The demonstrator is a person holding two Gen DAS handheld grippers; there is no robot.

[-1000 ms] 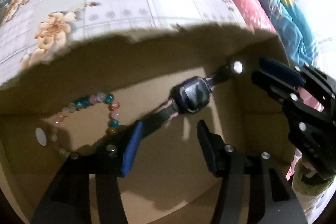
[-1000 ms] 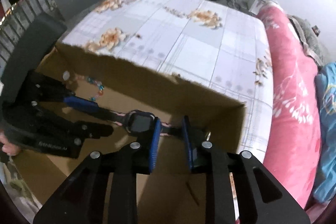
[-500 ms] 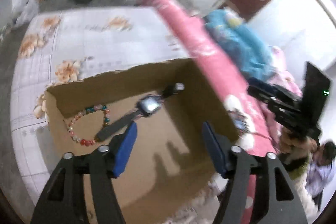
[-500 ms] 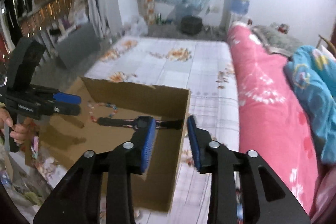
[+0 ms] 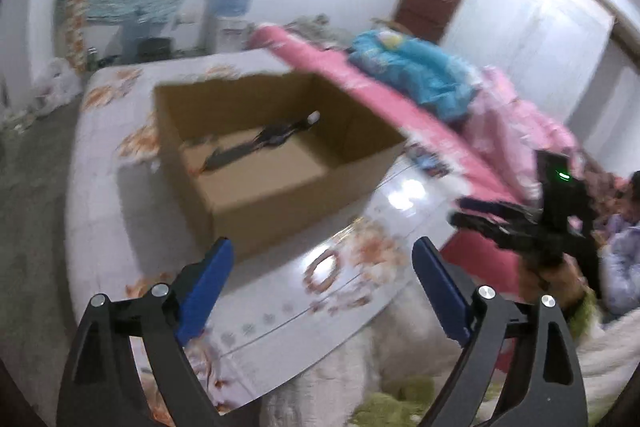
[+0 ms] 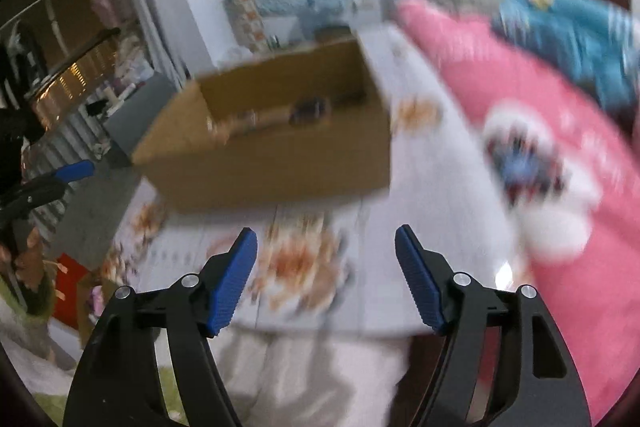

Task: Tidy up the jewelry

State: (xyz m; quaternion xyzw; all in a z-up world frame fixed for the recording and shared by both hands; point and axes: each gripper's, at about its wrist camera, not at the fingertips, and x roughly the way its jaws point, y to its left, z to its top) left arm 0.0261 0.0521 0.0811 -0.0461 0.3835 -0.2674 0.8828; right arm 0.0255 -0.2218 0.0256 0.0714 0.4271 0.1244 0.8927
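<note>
Cardboard only at a distance now: backs both tools out of the box (image 5: 280, 215), well clear of its near wall, where a second ago both sat deep inside it. Leaves the watch (image 5: 272, 139) lying flat on the box floor, strap stretched toward the far corner, touched by neither tool. Has the left gripper (image 5: 322, 243) with jaws spread wide and nothing between them, having just been opening; much the same for the right gripper (image 6: 325, 231), jaws parted fairly wide, empty, also just opened further. Shows that right gripper again at the right edge of the left view, likewise held away from the box. Cannot make out the bead bracelet in these blurred views; probably hidden behind the near wall. Reads as a finished drop-off: watch released and in the box, both hands pulling back over the floral sheet (image 5: 280, 307). Means any next item must be found first; none plainly visible on the sheet. Calls for some care around the box, probably light and easily nudged.
</note>
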